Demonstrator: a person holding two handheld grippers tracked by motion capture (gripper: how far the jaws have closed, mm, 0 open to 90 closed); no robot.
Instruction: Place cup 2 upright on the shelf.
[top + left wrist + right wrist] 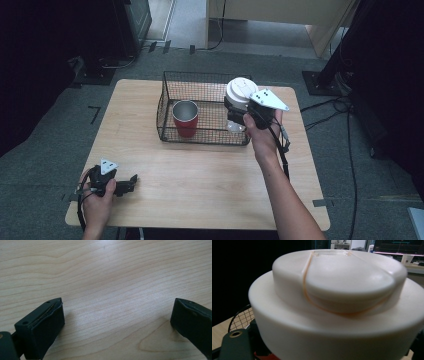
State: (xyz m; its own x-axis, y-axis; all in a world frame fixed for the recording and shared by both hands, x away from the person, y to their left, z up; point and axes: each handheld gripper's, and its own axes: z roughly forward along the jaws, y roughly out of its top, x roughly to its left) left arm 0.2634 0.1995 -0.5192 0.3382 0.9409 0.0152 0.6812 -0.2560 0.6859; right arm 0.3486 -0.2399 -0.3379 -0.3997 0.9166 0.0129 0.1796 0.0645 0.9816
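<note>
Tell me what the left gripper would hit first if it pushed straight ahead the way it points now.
Probably nothing: the left gripper rests low on the wooden table, jaws open and pointing right across bare wood. Its own view shows plain tabletop ahead. The right forearm lies farther along that line, though height and depth are unclear.

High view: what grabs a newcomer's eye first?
The white lidded paper cup, held by the right gripper over the right end of the black wire basket, stands out first. Next comes the red metal tumbler standing upright inside the basket. The left gripper rests open on the light wooden table, near its front left corner.
</note>
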